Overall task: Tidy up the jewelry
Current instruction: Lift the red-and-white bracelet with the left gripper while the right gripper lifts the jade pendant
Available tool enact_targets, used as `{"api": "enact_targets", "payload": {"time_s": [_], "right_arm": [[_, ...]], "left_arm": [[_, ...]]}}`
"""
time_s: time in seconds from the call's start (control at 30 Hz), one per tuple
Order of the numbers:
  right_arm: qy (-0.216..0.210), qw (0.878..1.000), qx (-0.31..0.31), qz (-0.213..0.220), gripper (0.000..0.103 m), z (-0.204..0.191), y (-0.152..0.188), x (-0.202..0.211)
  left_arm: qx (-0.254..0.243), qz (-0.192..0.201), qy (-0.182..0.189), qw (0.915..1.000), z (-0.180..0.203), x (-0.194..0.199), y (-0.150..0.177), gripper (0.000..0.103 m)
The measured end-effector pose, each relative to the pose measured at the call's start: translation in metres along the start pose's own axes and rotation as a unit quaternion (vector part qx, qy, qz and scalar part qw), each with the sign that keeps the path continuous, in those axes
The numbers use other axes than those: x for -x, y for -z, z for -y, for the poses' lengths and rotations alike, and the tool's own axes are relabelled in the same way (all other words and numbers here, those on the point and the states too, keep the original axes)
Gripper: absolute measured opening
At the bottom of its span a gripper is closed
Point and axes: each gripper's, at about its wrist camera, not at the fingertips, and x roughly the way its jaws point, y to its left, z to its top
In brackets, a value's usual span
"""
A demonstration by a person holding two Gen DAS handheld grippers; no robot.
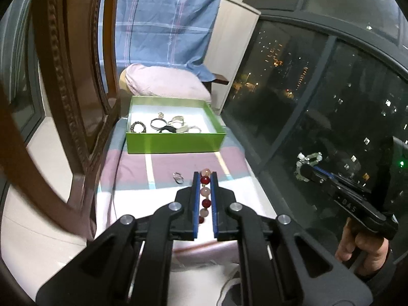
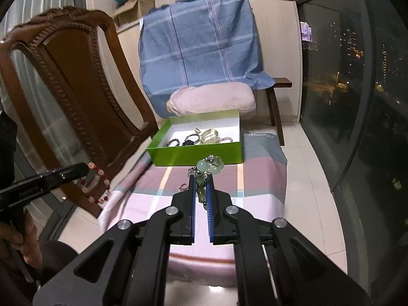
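Two beaded bracelets, tool-clamped

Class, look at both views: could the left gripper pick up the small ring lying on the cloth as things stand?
Probably not yet: the left gripper is shut on a red bead bracelet. The ring lies uncovered on the cloth.

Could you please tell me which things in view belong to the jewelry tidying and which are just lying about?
Job:
left gripper shut on the red and pink bracelet
right gripper shut on the green bead bracelet
green box
small ring

Lying about:
wooden chair
blue cloth
pink cushion
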Motion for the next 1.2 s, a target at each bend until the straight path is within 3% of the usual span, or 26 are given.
{"api": "enact_targets", "payload": {"time_s": [0.1,0.5,1.2], "right_arm": [[-0.006,1.000,0.009,0.007,0.008,-0.007,0.005,0.022],[-0.016,0.999,0.024,0.019,0.008,-0.027,0.011,0.041],[-0.019,0.999,0.025,0.026,0.008,-0.028,0.014,0.051]], "left_arm": [[-0.002,0.006,0.000,1.0000,0.014,0.018,0.011,0.008],[-0.005,0.023,-0.009,0.9997,0.026,0.051,0.020,0.008],[-0.012,0.020,-0.014,0.9996,0.030,0.054,0.024,0.008]]}}
